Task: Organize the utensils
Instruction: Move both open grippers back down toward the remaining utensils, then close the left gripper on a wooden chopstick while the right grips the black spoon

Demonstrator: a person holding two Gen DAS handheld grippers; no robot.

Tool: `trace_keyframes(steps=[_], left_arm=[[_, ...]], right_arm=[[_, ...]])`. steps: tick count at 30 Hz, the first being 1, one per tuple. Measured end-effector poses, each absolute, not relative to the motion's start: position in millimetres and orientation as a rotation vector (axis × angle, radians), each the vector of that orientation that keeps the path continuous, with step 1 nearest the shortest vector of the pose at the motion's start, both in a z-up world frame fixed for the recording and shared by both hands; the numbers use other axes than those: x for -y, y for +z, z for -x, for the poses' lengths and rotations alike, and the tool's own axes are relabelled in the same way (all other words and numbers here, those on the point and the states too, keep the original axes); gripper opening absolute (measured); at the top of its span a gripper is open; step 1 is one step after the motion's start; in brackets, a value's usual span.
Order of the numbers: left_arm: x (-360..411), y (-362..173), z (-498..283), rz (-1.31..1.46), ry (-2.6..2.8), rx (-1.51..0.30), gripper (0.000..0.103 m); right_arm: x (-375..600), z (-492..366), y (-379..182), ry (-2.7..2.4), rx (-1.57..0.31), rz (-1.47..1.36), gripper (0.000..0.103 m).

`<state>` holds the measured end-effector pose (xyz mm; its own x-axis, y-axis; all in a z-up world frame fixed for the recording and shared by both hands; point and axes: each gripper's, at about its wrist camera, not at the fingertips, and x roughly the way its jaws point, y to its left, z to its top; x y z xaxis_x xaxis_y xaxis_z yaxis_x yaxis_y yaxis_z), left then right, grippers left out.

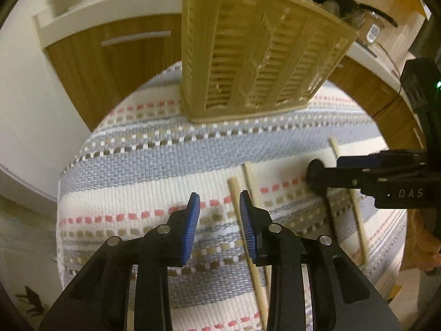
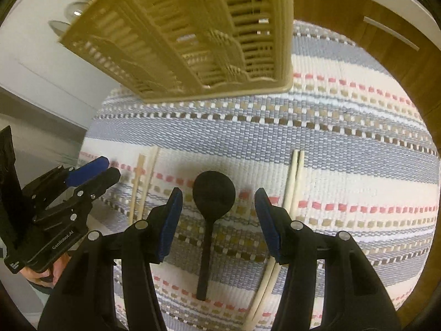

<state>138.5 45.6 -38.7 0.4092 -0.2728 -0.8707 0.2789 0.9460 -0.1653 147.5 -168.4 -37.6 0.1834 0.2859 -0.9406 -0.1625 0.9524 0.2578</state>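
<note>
A tan slotted utensil basket (image 1: 256,55) stands at the far side of the striped cloth (image 1: 137,165); it also shows in the right wrist view (image 2: 193,35). My left gripper (image 1: 219,207) is open and empty, just left of a pair of pale chopsticks (image 1: 242,220). My right gripper (image 2: 217,204) is open, its fingers either side of a black spoon (image 2: 212,201) lying on the cloth, above it. A second chopstick pair (image 2: 292,187) lies right of the spoon. The left pair (image 2: 143,182) shows too.
Wooden cabinets with a white counter (image 1: 110,8) stand behind the table. Jars and a pan sit on the counter at the back right (image 1: 358,8). The right gripper's body (image 1: 386,176) reaches in from the right in the left wrist view.
</note>
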Motion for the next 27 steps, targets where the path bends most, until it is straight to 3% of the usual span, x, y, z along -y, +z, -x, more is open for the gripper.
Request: trace_keyframes(steps=[15,23,27], left_arm=[[-19.4,-48.8,-144.3,-0.179,-0.313,-1.106,0.025],[-38.3,-40.7,-144.8,-0.023,-0.402,-1.113,0.026],[-40.0,-44.2,-139.0,-0.073,-0.399,-1.124,0.025]], right_arm=[[131.5,-155.6,-53.2,0.279,-1.361,0.007,0.051],[113.5,-158.6,-58.8,0.288,-1.361,0.018,0.051],[116.3,-160.4,-58.9,0.291,-1.36,0.017,0.051]])
